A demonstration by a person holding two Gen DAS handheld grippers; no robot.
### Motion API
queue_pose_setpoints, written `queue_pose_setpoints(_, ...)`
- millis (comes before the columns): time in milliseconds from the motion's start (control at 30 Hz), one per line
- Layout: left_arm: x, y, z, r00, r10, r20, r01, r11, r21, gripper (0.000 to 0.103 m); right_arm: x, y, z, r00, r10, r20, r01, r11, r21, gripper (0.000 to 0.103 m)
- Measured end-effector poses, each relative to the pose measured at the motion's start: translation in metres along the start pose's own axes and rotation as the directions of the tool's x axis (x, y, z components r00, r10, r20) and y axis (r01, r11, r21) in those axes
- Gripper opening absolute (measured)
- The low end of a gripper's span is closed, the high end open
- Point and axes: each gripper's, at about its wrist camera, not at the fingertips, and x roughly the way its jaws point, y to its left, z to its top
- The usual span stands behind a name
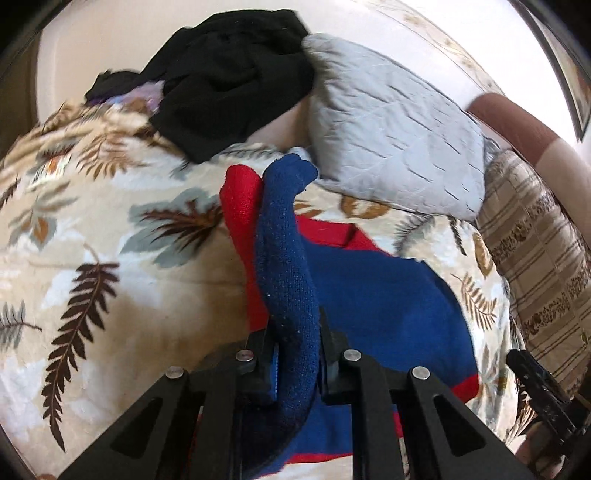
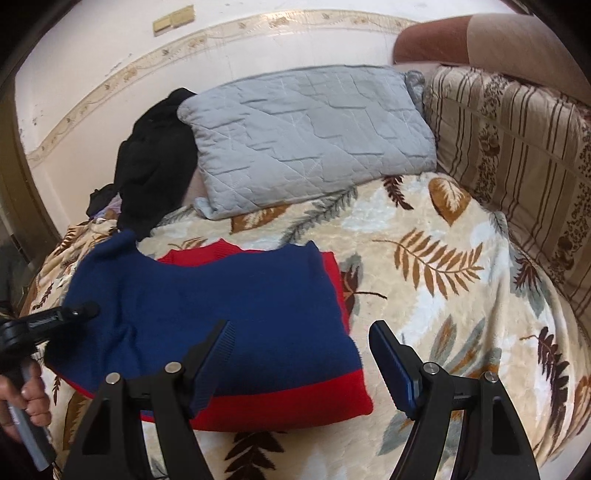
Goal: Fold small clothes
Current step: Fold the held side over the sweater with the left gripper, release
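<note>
Left wrist: left gripper (image 1: 295, 354) clamps sweater (image 1: 288, 266) sleeve; right gripper (image 2: 299, 354) jaws apart above hem.

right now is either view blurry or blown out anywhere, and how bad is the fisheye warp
Left wrist view: motion smear on the black clothes and leaf blanket, wall top right washed out. Right wrist view: sharper, evenly lit, grey pillow crisp. Both bend strongly toward dark round edges.

Blue-and-red sweater (image 2: 221, 314) on leaf-print blanket (image 2: 443, 258), right tool (image 2: 299, 365) gaping above
</note>
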Motion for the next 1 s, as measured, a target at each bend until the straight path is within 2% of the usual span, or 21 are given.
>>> queue_pose_setpoints(300,0.009,-0.091,0.007,0.999,-0.014,-0.038,0.017,0.997,0.076,0.015,-0.002,-0.043,0.011,1.000,-0.022,0.002,0.022,0.998,0.067,0.078)
queue_pose_setpoints(500,0.038,-0.160,-0.011,0.995,-0.024,-0.096,0.036,0.992,0.125,0.015,-0.008,-0.077,0.017,0.999,-0.031,0.010,0.029,0.994,0.108,0.078)
queue_pose_setpoints(700,0.071,-0.200,-0.034,0.988,-0.033,-0.153,0.052,0.991,0.123,0.016,-0.004,-0.111,0.024,1.000,-0.026,-0.005,0.026,0.986,0.167,0.078)
queue_pose_setpoints(767,0.077,-0.199,-0.038,0.986,-0.051,-0.162,0.066,0.994,0.089,0.019,-0.001,-0.119,0.025,1.000,-0.024,-0.010,0.025,0.982,0.186,0.078)
queue_pose_setpoints(833,0.075,-0.201,-0.042,0.981,-0.094,-0.170,0.109,0.991,0.077,0.028,0.002,-0.124,0.027,0.999,-0.030,-0.014,0.032,0.981,0.190,0.078)
queue_pose_setpoints(900,0.056,-0.207,-0.045,0.980,-0.135,-0.143,0.155,0.978,0.139,0.036,0.004,-0.126,0.028,0.999,-0.032,-0.017,0.035,0.981,0.191,0.078)
queue_pose_setpoints(933,0.044,-0.208,-0.046,0.984,-0.135,-0.117,0.154,0.972,0.177,0.045,0.006,-0.126,0.028,0.999,-0.027,-0.021,0.030,0.981,0.192,0.078)
queue_pose_setpoints(1000,0.015,-0.203,-0.047,0.991,-0.125,-0.048,0.132,0.961,0.241,0.057,0.008,-0.124,0.029,1.000,-0.014,-0.027,0.019,0.981,0.193,0.078)
